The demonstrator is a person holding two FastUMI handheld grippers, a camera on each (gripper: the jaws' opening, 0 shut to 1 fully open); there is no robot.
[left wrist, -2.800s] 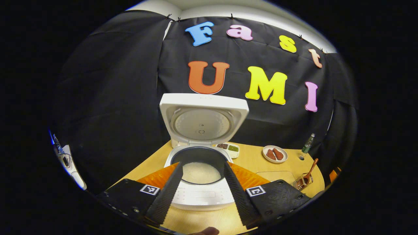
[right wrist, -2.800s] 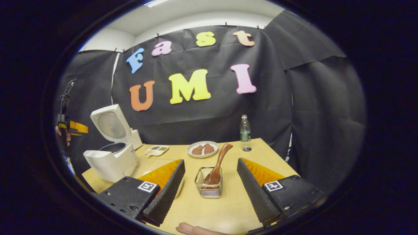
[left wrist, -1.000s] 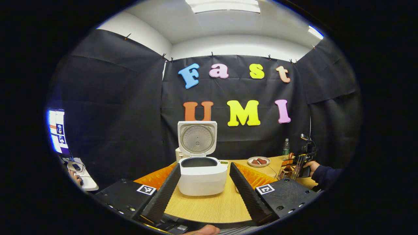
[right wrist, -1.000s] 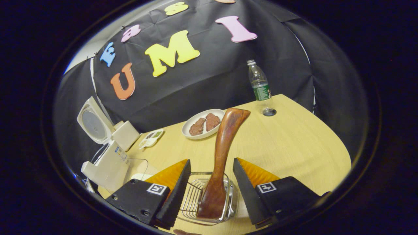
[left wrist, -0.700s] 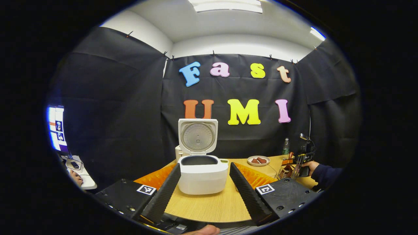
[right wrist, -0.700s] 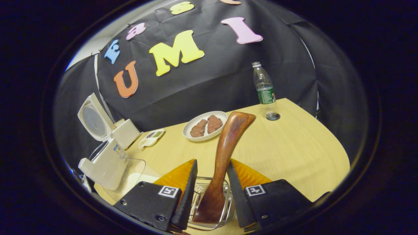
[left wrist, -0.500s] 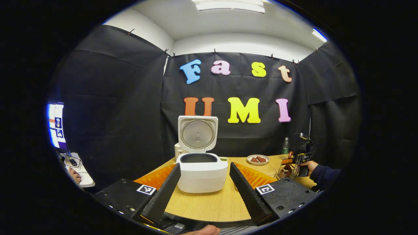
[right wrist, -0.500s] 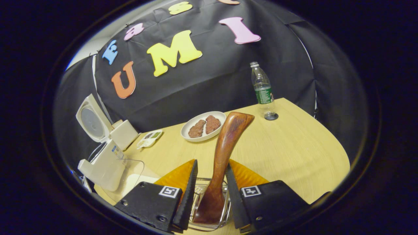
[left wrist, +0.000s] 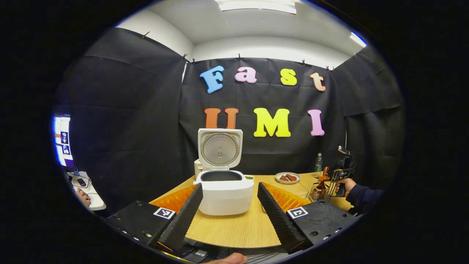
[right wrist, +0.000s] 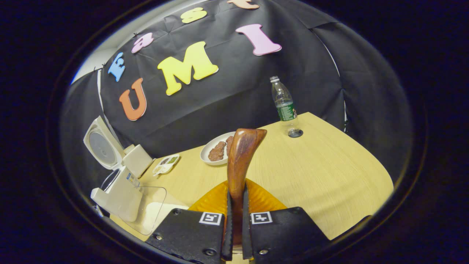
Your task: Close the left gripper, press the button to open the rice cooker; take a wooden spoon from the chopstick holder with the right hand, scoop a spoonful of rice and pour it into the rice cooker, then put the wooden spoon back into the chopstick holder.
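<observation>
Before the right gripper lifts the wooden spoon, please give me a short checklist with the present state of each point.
1. Right gripper shut on the wooden spoon: ok, both fingers press the handle.
2. Rice cooker lid open: ok, it stands upright.
3. Left gripper out of the way: ok, open, short of the cooker.
4. Spoon bowl free of the chopstick holder: cannot tell, the fingers hide it.
5. Rice supply to scoop: cannot tell; a clear container sits beside the cooker.
6. Bottle apart from the spoon: ok.

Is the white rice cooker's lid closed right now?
No, the white rice cooker has its lid standing upright, leaving the dark inner pot open.
</observation>
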